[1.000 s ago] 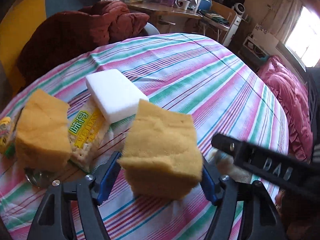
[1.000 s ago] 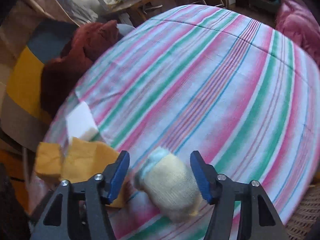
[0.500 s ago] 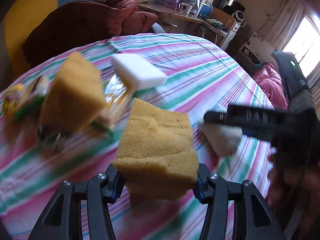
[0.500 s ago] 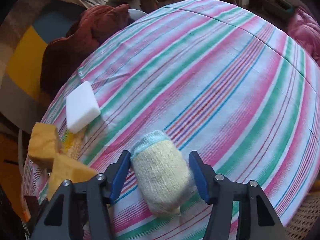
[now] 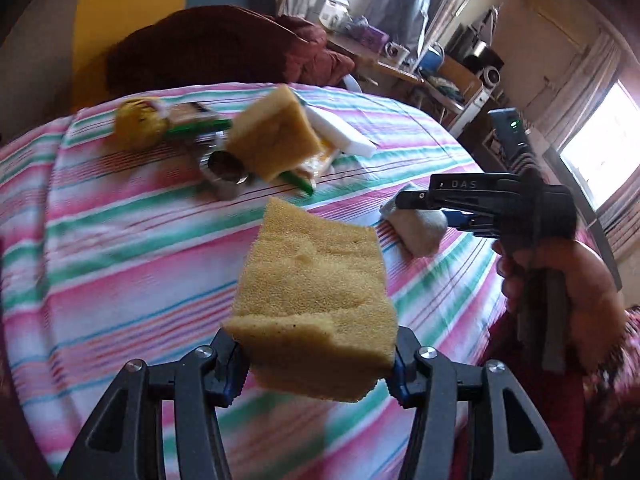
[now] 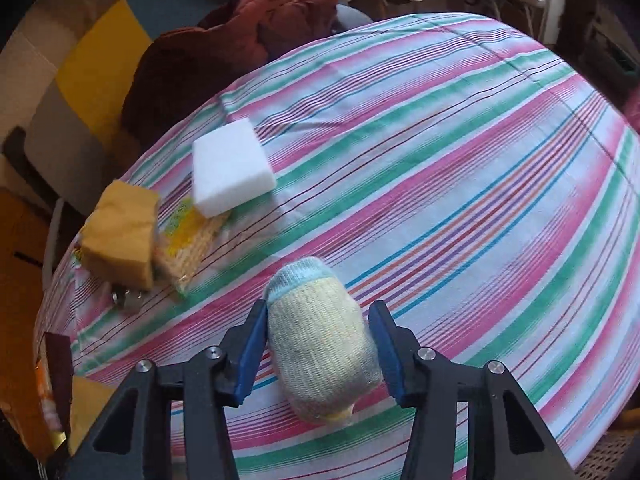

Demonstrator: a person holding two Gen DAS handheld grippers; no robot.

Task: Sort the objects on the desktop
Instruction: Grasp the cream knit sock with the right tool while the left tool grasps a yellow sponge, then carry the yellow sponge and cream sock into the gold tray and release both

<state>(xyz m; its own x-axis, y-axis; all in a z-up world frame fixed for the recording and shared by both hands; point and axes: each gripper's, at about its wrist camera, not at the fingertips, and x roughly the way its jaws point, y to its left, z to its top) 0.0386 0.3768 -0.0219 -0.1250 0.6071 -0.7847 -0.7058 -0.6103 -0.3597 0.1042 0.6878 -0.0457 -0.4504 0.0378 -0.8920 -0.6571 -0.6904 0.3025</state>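
My left gripper [image 5: 316, 364] is shut on a yellow sponge [image 5: 316, 304] and holds it above the striped tablecloth [image 5: 120, 264]. My right gripper [image 6: 320, 348] is open, its jaws on either side of a rolled pale yellow sock [image 6: 320, 340] with a light blue cuff that lies on the cloth; the left jaw looks close to touching it. The sock also shows in the left wrist view [image 5: 420, 228] under the right gripper [image 5: 424, 200]. A second yellow sponge [image 6: 120, 232], a white foam block [image 6: 230, 168] and a cracker packet [image 6: 192, 244] lie together at the far left.
A small metal cup [image 5: 226, 170], a yellow round item [image 5: 138, 124] and a green-edged packet [image 5: 196, 126] lie by the pile. A dark red quilt [image 6: 224, 48] lies on a chair beyond the table. The cloth [image 6: 460, 160] stretches right.
My left gripper has lifted the yellow sponge up and back from the pile. My right gripper has moved forward along the sock, which now sits deeper between its jaws.
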